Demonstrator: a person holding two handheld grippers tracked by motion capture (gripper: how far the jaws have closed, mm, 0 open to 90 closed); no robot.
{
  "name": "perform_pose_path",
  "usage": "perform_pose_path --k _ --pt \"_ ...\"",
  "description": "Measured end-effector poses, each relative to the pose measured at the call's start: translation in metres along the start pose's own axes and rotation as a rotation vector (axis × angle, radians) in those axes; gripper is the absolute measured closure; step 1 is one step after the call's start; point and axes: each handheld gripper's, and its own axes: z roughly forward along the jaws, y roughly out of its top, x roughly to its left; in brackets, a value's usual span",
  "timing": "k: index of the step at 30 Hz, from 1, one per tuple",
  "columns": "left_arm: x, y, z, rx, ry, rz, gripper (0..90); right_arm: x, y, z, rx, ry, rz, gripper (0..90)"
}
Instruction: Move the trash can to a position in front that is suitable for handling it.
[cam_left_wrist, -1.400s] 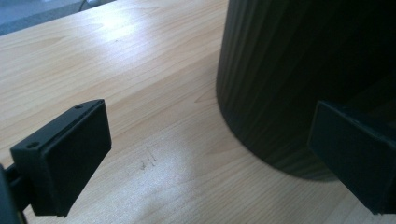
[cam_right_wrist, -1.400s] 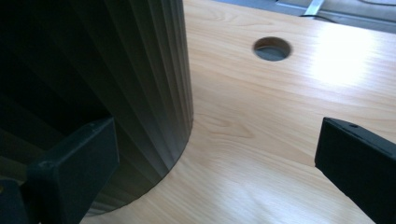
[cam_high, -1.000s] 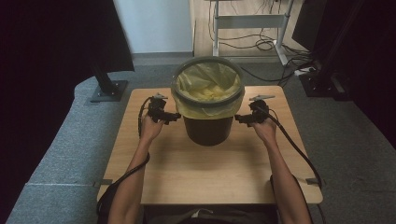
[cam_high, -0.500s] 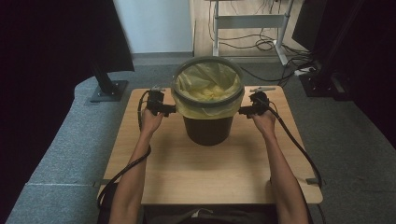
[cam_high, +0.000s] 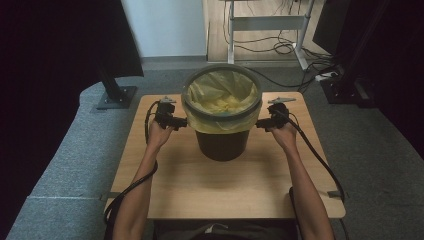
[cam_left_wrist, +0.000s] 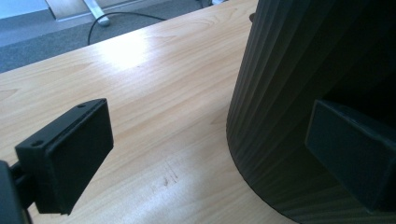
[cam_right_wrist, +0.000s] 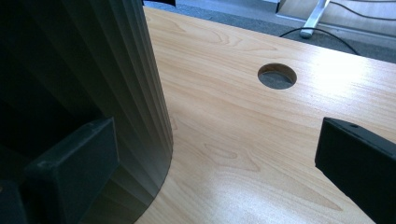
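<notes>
Bin (cam_high: 222, 142) between both open grippers

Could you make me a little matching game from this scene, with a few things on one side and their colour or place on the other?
Things:
1. bin
2. bag
3. table
4. round hole

Descriptions:
A. pale wood, bears everything
B. yellow, folded over the rim
C. dark and ribbed, stands between the left gripper and the right gripper
D. cut through the tabletop

Pairs: 1-C, 2-B, 3-A, 4-D
</notes>
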Motion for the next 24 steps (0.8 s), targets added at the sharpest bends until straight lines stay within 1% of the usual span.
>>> perform_pose_path --k 4,8,10,11,12,13,15,22,24 --pt "-0.004 -0.005 -0.004 -0.004 -0.013 0.005 0.4 0.003 -0.003 -0.005 0.001 0.008 -0.015 0.0" --pt "-0.01 -0.01 -0.01 -0.011 -0.016 0.014 0.2 0.007 -0.008 -0.012 0.001 0.017 -0.028 0.0" --pt "-0.014 -0.013 -0.014 -0.009 -0.011 0.031 0.3 0.009 -0.01 -0.015 -0.004 0.016 -0.034 0.0" --pt "-0.016 -0.014 -0.015 -0.012 -0.011 0.032 0.3 0.01 -0.012 -0.016 -0.007 0.016 -0.038 0.0" --pt "-0.018 -0.015 -0.017 -0.012 -0.009 0.04 0.3 0.012 -0.015 -0.019 -0.01 0.027 -0.034 0.0" --pt "-0.02 -0.017 -0.019 -0.015 -0.01 0.044 0.3 0.012 -0.015 -0.019 -0.01 0.027 -0.034 0.0" --pt "-0.023 -0.02 -0.023 -0.011 -0.018 0.058 0.2 0.013 -0.018 -0.022 -0.009 0.047 -0.028 0.0" --pt "-0.036 -0.031 -0.035 -0.008 -0.035 0.083 0.0 0.02 -0.028 -0.036 -0.015 0.052 -0.054 0.0" --pt "-0.038 -0.035 -0.038 -0.012 -0.044 0.081 0.0 0.023 -0.031 -0.04 -0.014 0.057 -0.058 0.0"
